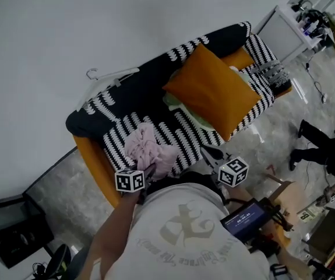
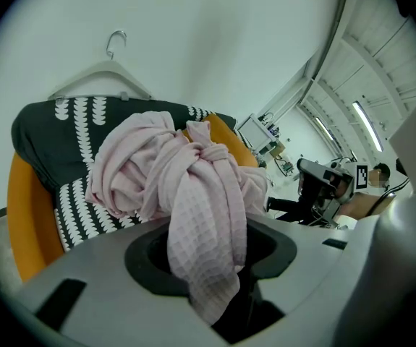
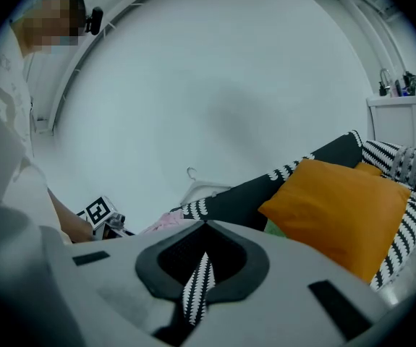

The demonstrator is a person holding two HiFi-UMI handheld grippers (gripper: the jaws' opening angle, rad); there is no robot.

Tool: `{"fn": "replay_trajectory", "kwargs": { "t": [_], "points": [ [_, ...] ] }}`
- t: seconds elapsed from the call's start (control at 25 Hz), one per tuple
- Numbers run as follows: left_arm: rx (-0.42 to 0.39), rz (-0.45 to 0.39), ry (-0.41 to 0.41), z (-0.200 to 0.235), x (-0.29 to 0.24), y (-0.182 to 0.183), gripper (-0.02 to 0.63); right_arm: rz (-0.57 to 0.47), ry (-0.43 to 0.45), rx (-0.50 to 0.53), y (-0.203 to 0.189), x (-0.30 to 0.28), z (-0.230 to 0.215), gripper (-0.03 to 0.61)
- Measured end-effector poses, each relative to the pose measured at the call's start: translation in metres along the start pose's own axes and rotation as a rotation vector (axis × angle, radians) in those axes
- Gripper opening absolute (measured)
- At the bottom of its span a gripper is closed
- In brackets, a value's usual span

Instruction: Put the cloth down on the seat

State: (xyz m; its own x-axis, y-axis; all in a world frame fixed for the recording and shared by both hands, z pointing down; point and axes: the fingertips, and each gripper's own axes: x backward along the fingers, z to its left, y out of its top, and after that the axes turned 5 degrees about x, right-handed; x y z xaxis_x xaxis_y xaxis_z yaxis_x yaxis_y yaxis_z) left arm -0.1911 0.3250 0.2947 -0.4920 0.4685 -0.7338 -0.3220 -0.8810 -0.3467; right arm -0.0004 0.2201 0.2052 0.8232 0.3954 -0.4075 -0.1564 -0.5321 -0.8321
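- left gripper [image 2: 215, 266]: jaws clamped on a tail of the pink cloth [image 2: 171, 172]; the waffle weave runs down into the gap between them
- the rest of the cloth is bunched and twisted just past the jaws, in front of the dark backrest [image 2: 41, 132]
- head view: the cloth bunch lies over the front of the seat [image 1: 117, 134], at the end on that view's left, on the black-and-white striped cover; it looks to be resting there, but contact is not certain
- left marker cube [image 1: 130, 180] is at the seat's front edge, just beside the cloth
- right gripper [image 3: 202, 266]: jaws drawn close together, with only a thin slit between them
- a strip of the striped cover pattern shows in that slit; cannot tell whether it is pinched or only seen through
- head view: the right gripper points at the seat's front edge, apart from the cloth; its marker cube [image 1: 233, 171] is just behind it
- orange cushion [image 1: 214, 89] leans on the backrest at the other end of the seat, well apart from the cloth
- pale green fabric [image 1: 187, 112] lies under the cushion's lower edge
- white hanger [image 1: 106, 77] sits on top of the backrest, above the cloth
- orange sofa side [image 1: 94, 159] shows below the cover
- white shelf unit [image 1: 289, 25] stands past the far armrest, with small items on top
- person's light shirt [image 1: 184, 226] fills the bottom of the head view
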Motion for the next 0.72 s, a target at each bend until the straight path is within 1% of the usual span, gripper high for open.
{"fn": "replay_trajectory", "kwargs": {
  "t": [0.12, 0.24, 0.56, 0.72],
  "points": [
    [0.015, 0.014, -0.005, -0.006, -0.010, 0.008, 0.192, 0.014, 0.014, -0.009, 0.001, -0.005, -0.013, 0.015],
    [0.012, 0.038, -0.003, -0.012, -0.024, 0.013, 0.192, 0.034, 0.020, -0.018, -0.002, -0.008, -0.028, 0.015],
    [0.014, 0.110, 0.032, -0.008, -0.064, 0.021, 0.192, 0.063, 0.028, -0.053, -0.009, -0.022, -0.070, 0.015],
    [0.019, 0.142, 0.048, -0.003, -0.080, 0.022, 0.192, 0.093, 0.051, -0.064, -0.016, -0.034, -0.084, 0.015]
  ]
}}
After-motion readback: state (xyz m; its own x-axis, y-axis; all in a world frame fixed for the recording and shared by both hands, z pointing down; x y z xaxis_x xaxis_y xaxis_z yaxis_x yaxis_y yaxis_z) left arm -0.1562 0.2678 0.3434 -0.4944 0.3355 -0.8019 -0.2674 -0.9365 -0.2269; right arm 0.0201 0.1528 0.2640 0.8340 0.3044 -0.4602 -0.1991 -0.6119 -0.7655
